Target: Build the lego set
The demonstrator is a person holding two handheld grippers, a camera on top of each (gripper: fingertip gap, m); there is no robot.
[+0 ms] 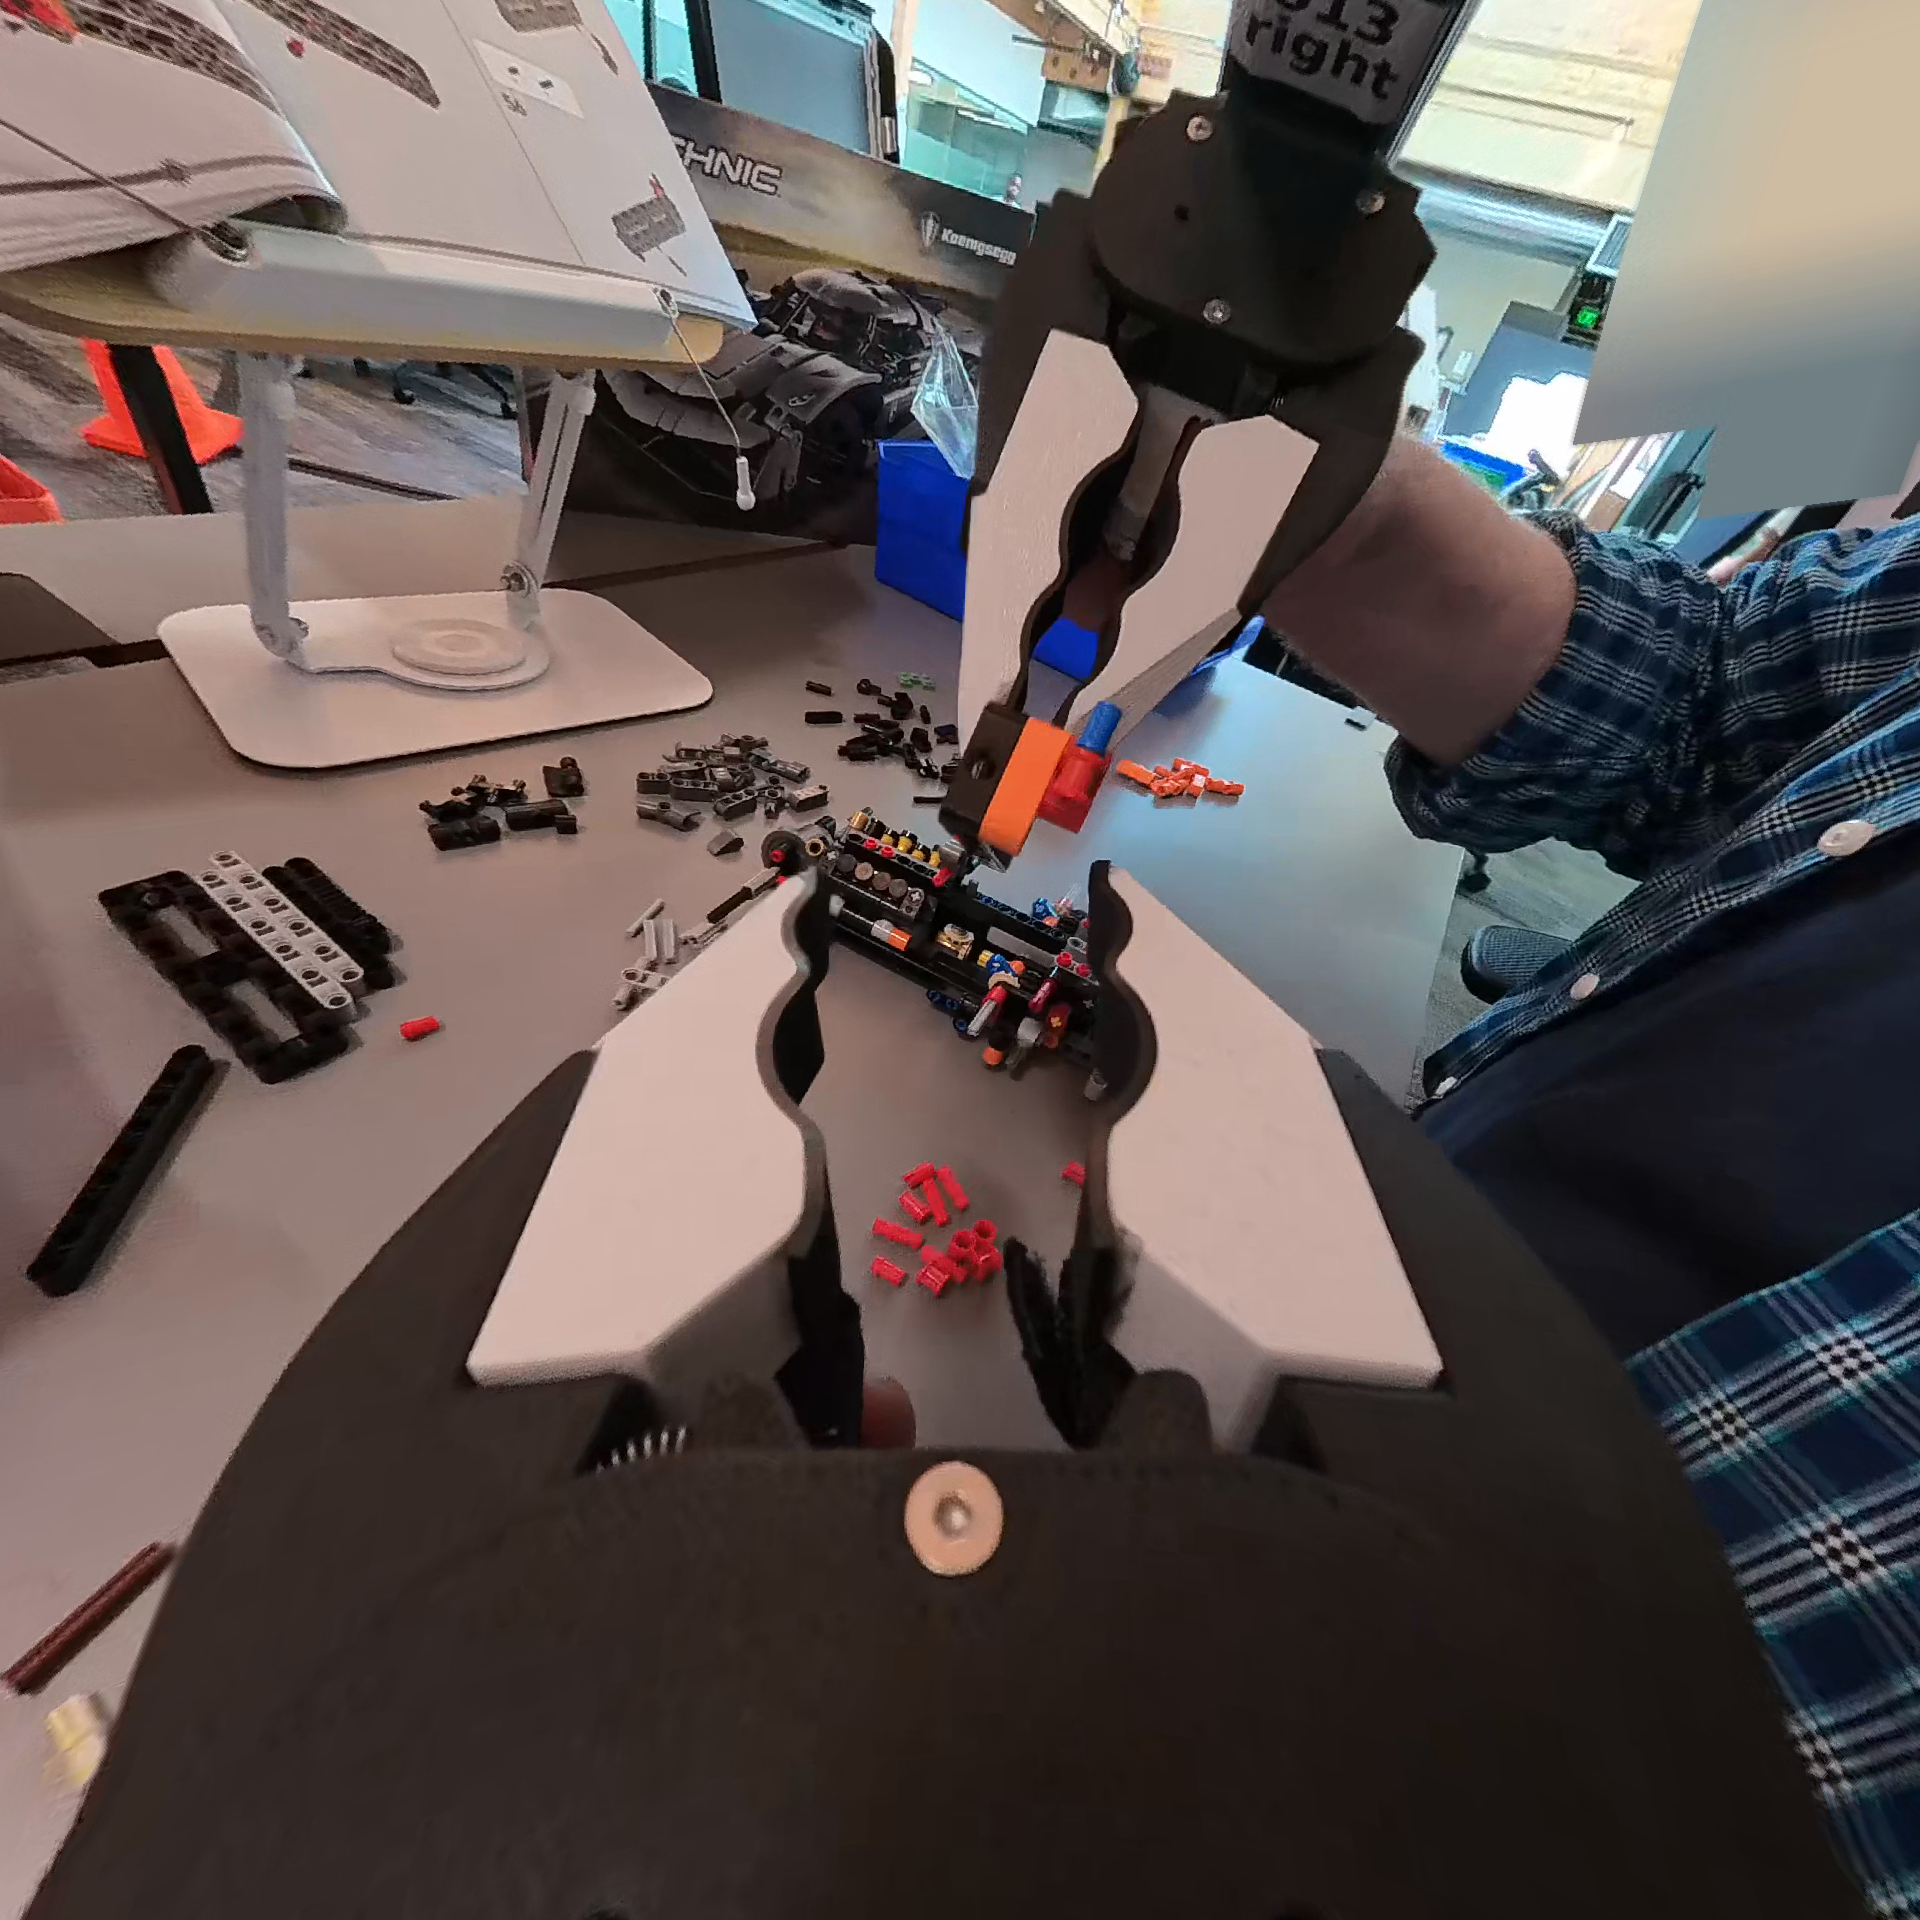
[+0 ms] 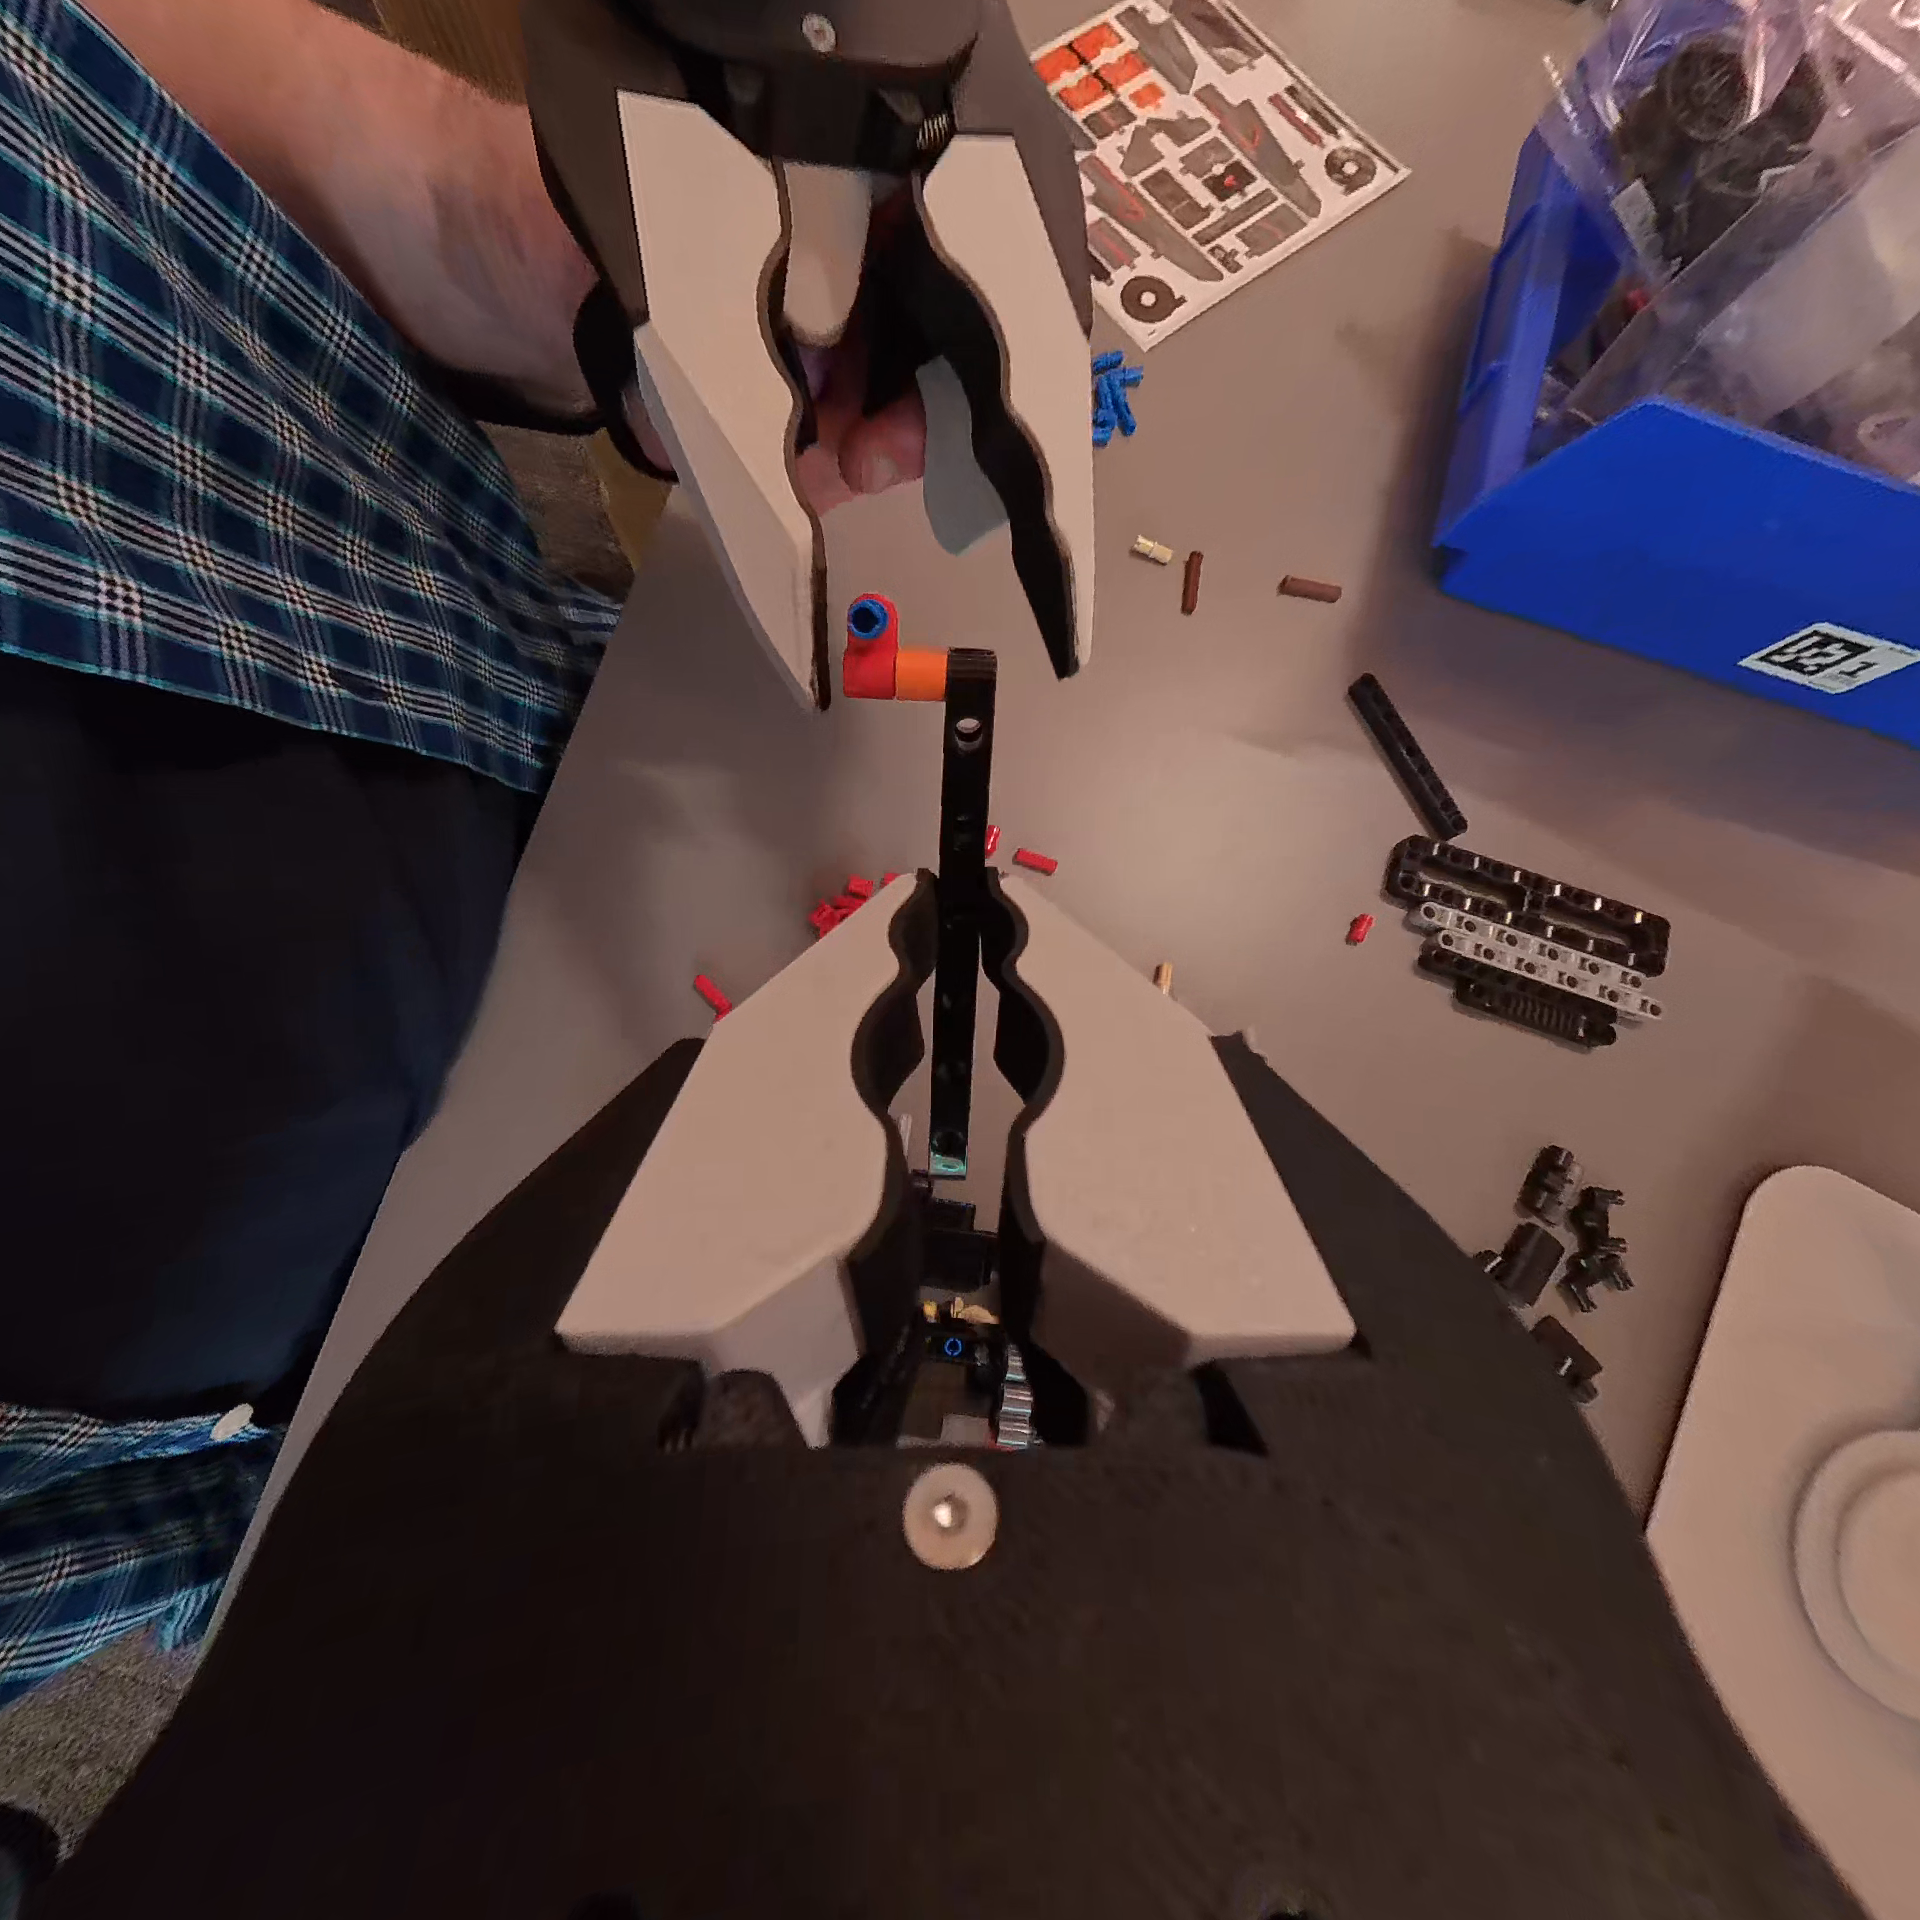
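My right gripper [image 2: 961, 883] is shut on a long black beam [image 2: 964, 790] that sticks out forward. The beam's far end carries an orange piece [image 2: 920, 673], a red connector [image 2: 868, 670] and a blue pin [image 2: 865, 620]. My left gripper [image 1: 951, 878] is open and empty, and its fingertips flank that end in the right wrist view [image 2: 945, 681]. In the left wrist view the right gripper [image 1: 1060, 717] comes down from above with the orange piece [image 1: 1023, 779] just over the black lego assembly [image 1: 966, 945] on the grey table.
An instruction booklet [image 1: 364, 156] sits on a white stand [image 1: 436, 665] at the left. A blue bin [image 2: 1662, 540] with bagged parts and a sticker sheet [image 2: 1195, 177] lie nearby. Red pins [image 1: 935, 1226], black parts [image 1: 499, 805], grey parts [image 1: 727, 784] and stacked frame beams [image 1: 249, 945] are scattered about.
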